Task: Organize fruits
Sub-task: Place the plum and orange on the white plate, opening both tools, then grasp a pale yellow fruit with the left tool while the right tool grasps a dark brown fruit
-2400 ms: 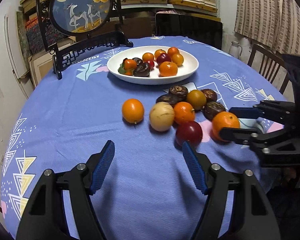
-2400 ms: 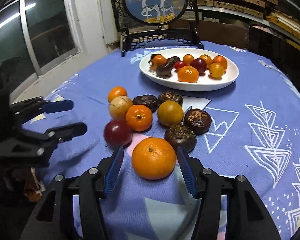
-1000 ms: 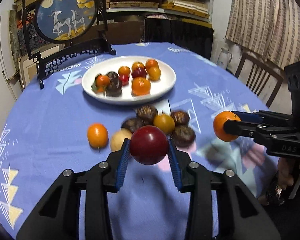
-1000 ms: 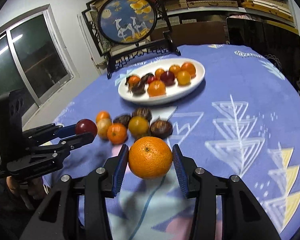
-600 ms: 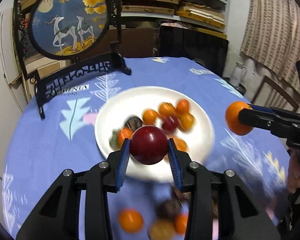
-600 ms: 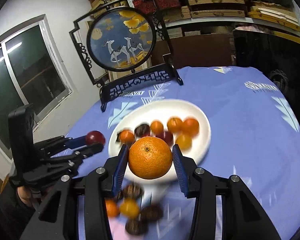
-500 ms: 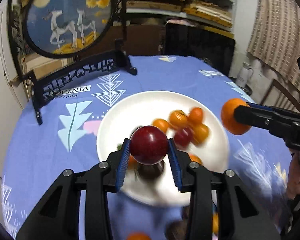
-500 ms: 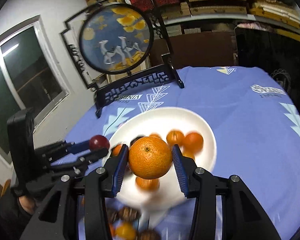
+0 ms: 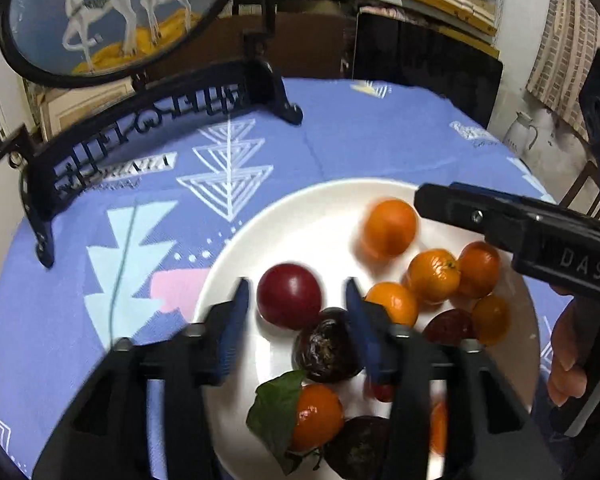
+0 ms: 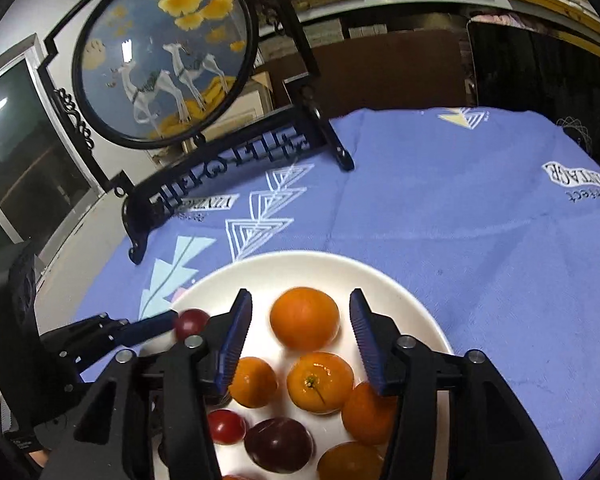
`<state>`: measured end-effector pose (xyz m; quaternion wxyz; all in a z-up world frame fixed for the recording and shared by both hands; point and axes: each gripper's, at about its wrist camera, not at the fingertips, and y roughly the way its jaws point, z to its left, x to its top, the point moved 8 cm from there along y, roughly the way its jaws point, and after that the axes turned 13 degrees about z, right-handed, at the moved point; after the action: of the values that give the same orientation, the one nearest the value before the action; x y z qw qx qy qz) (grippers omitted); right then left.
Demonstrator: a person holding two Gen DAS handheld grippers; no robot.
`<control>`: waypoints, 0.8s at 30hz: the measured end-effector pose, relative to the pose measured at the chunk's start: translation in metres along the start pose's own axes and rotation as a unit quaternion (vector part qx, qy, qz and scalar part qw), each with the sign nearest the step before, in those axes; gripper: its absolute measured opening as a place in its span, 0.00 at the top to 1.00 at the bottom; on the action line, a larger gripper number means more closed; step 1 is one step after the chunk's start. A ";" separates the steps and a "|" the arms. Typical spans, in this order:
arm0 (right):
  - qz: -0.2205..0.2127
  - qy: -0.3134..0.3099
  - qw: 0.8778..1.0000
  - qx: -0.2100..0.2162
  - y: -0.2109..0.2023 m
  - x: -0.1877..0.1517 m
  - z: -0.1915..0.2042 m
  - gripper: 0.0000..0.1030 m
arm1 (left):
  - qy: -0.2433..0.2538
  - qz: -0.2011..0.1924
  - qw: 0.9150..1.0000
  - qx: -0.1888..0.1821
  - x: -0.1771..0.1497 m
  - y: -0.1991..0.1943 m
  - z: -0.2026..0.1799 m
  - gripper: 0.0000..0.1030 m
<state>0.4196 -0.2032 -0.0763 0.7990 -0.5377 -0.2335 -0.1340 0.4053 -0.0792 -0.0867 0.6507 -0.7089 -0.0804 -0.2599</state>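
Note:
My left gripper [image 9: 298,320] hangs over the white plate [image 9: 300,208], its jaws opening. A dark red plum [image 9: 290,296] lies between the blue pads with a gap on each side, beside a wrinkled dark fruit [image 9: 326,350]. My right gripper [image 10: 300,334] is also over the plate [image 10: 400,288], jaws opening. A big orange [image 10: 304,318] sits between its pads, touching neither. In the left wrist view that orange [image 9: 388,228] is blurred just off the right gripper [image 9: 424,200]. The right wrist view shows the left gripper [image 10: 156,326] and the plum [image 10: 192,320] at the left.
The plate holds several more oranges [image 10: 320,382], dark plums, a small red fruit [image 10: 226,426] and a leafy orange [image 9: 316,416]. A round deer picture on a black stand [image 9: 112,12] rises behind it on the blue cloth [image 10: 480,220]. A hand [image 9: 568,356] grips the right tool.
Both grippers moved forward from the loose fruit to above the plate. Their jaws have spread, so the plum and the orange are no longer clamped.

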 end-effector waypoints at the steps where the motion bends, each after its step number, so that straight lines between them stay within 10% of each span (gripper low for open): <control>1: -0.004 -0.002 1.000 -0.002 -0.005 -0.001 0.001 0.51 | 0.000 -0.008 1.000 -0.002 0.000 -0.007 0.000 0.43; 13: -0.033 -0.044 0.998 -0.016 -0.111 -0.105 0.021 0.50 | 0.068 -0.061 0.996 0.003 -0.106 -0.110 -0.021 0.34; 24: -0.016 -0.039 0.999 -0.029 -0.135 -0.233 0.027 0.50 | 0.101 -0.046 0.994 0.009 -0.227 -0.116 -0.052 0.38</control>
<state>0.1511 -0.2392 -0.0807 0.7712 -0.5617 -0.2687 -0.1323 0.1458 -0.0623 -0.0909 0.6494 -0.6683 -0.0493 -0.3596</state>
